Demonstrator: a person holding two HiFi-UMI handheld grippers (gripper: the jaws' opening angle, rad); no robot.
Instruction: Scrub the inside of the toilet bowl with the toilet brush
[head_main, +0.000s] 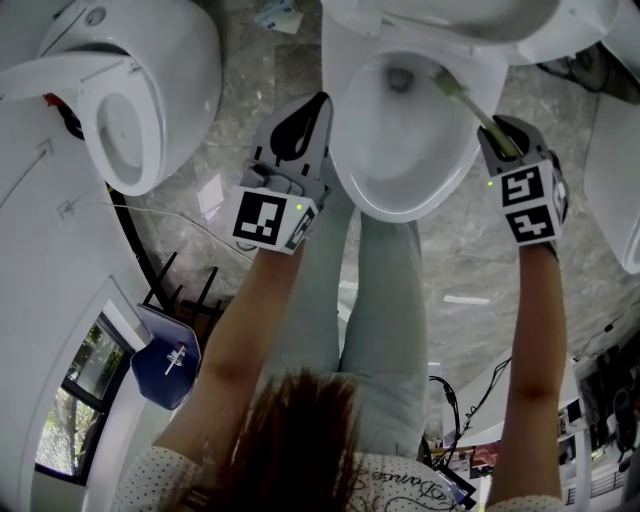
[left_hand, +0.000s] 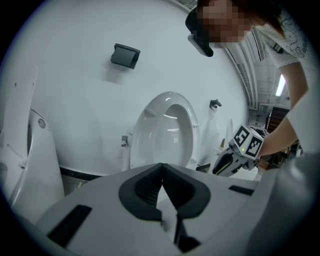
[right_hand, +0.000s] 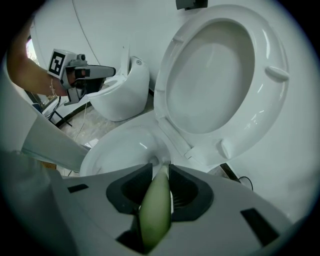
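1. Step in hand: the scrubbing stage, judged from the pose. The right hand-held gripper (right_hand: 160, 176) pinches the pale green handle of the toilet brush (right_hand: 155, 212). The shaft slants from the right rim down into the toilet bowl (head_main: 395, 207), toward the dark drain opening (head_main: 401, 78) at the back. The brush head is too small to make out clearly.
2. Idle tool: the left hand-held gripper (left_hand: 162, 184) has its jaws pressed together with nothing between them. It sits just beside the bowl's outer left wall; whether it touches the wall cannot be told.
3. Next move (judgement): sweep the head around the curved inner wall and under the rim. This calls for a firm pinch so that the smooth, rounded handle does not twist, and for wrist rotation rather than reach.
4. Bowl: glossy white glazed ceramic, oval, with a smooth concave basin that should let bristles slide easily.
5. Seat and lid (right_hand: 215, 75): a white, hard, shiny oval ring, raised upright behind the bowl, with small bumper pads on its underside.
6. Jaw pads: dark, ribbed and matte, set in grey moulded bodies.
7. Surroundings: a second white toilet (head_main: 130, 110) stands well apart at the left, on a grey veined stone floor (head_main: 235, 110).
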